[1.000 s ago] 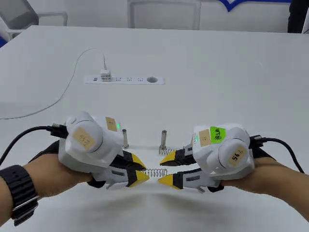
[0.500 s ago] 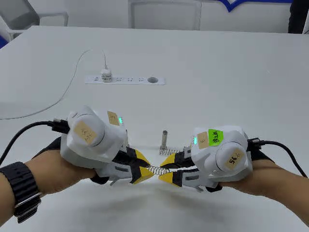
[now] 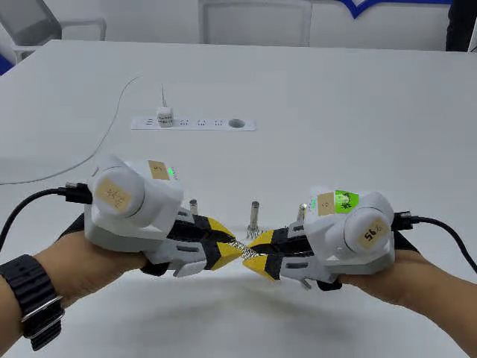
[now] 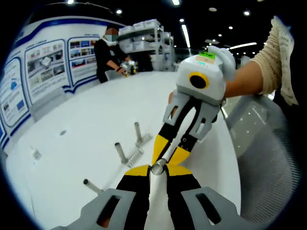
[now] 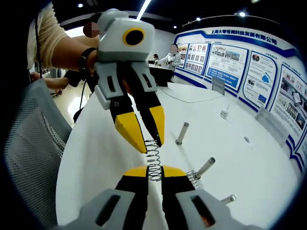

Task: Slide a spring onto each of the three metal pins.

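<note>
Head view: left tongs (image 3: 226, 252) and right tongs (image 3: 257, 257) have drawn in tip to tip; each is pinched narrow on one end of the spring (image 3: 237, 247), now squeezed short above the desk (image 3: 335, 112), just before the pins (image 3: 255, 212); probably a handover, threading still ahead; the right sticker (image 3: 370, 236) reads "95"; other labels illegible.

A power strip (image 3: 192, 123) lies on the white table (image 3: 358, 112).
</note>
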Tool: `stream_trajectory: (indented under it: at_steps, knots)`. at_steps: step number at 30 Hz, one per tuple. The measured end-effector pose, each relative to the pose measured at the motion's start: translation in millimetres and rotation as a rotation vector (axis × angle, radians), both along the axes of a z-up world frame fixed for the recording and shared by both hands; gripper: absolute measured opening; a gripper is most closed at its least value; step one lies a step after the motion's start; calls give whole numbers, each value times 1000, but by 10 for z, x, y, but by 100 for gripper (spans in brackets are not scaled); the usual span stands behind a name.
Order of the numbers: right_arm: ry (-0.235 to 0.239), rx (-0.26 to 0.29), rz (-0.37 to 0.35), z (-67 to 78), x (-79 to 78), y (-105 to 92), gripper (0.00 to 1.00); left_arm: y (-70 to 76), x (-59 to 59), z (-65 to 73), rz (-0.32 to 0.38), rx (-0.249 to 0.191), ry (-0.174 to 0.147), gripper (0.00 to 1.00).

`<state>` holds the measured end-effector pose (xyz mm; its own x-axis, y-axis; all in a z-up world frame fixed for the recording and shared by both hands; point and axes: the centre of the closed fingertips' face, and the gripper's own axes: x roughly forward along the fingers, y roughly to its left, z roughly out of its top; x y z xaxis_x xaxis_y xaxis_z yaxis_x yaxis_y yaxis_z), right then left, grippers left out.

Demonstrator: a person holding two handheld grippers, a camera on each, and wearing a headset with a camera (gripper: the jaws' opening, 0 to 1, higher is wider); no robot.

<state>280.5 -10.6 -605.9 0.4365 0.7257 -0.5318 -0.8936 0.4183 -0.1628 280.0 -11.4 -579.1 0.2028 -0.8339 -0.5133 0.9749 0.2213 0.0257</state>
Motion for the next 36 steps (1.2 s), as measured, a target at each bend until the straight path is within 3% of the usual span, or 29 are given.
stream_trajectory:
  at_steps: [6, 14, 20, 26, 32, 36]
  knots:
    - [13, 56, -21, 56, 11, 15, 10, -33, 31, 86, 30, -86, 24, 14]
    - [60, 207, -79, 226, 64, 4, 11, -42, 78, 260, 69, -210, 41, 13]
    - [83, 288, -97, 336, 91, 25, 11, -73, 83, 306, 83, -243, 52, 13]
    - [89, 317, -102, 373, 94, 39, 11, -99, 74, 395, 91, -287, 57, 12]
    - [76, 308, -90, 383, 92, 62, 11, -111, 81, 422, 94, -286, 38, 11]
    - [76, 299, -80, 379, 82, 77, 11, -104, 78, 422, 96, -281, 42, 11]
